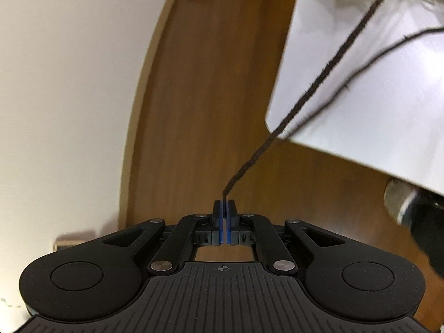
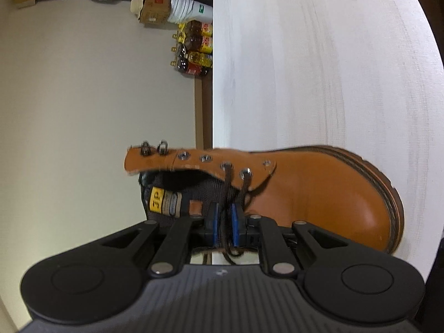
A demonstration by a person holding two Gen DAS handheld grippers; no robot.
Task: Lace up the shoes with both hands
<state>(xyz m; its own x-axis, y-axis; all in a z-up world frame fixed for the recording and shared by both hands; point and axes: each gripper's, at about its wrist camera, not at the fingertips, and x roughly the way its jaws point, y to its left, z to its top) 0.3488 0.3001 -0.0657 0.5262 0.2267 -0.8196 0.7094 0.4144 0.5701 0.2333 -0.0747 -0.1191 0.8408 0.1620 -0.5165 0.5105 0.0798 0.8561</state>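
between the blue pads of the left gripper (image 1: 224, 208) we see the end of a dark brown lace (image 1: 319, 83); the jaws are pressed together on it, and the lace runs up and to the right, stretched over the corner of the white table (image 1: 374, 97). a second, thinner strand (image 1: 374, 55) lies curved beside it on the table. under the left gripper we see a brown wooden floor (image 1: 208, 83) and a pale wall (image 1: 69, 83).

from the right wrist view we see the tan leather boot (image 2: 319, 194) lying on its side on the same white table (image 2: 319, 69), the toe to the right. laces (image 2: 227, 177) go through the two lower eyelets only; the upper eyelets and hooks are free. the right gripper (image 2: 225, 216) is partly open, with lace strands passing between its blue pads, close to the tongue of the boot. we cannot tell if the pads really press on these strands. far behind, some bottles (image 2: 195, 48) stand on the floor.
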